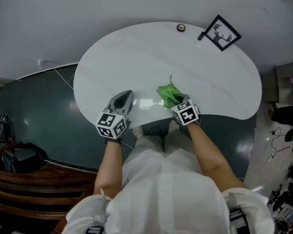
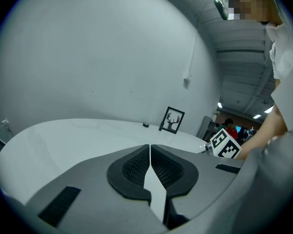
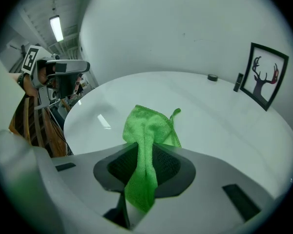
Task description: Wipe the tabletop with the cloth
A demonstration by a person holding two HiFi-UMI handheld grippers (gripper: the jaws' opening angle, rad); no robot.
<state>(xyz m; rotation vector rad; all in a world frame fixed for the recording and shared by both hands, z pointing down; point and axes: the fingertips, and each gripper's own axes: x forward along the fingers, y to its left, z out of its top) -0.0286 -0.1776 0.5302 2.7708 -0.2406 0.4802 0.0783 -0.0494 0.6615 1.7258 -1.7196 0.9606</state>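
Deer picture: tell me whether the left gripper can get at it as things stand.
Likely yes: bare tabletop lies between the left gripper and the deer picture, and its shut jaws hold nothing. It stands at the far edge, though.

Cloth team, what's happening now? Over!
Right hand-held gripper shut on green cloth, at tabletop near edge. Left hand-held gripper shut, empty. Deer picture far back, not blocking.

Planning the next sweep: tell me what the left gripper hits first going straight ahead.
Bare table, then probably the small dark disc beside the picture frame at the far edge; depth is unclear.
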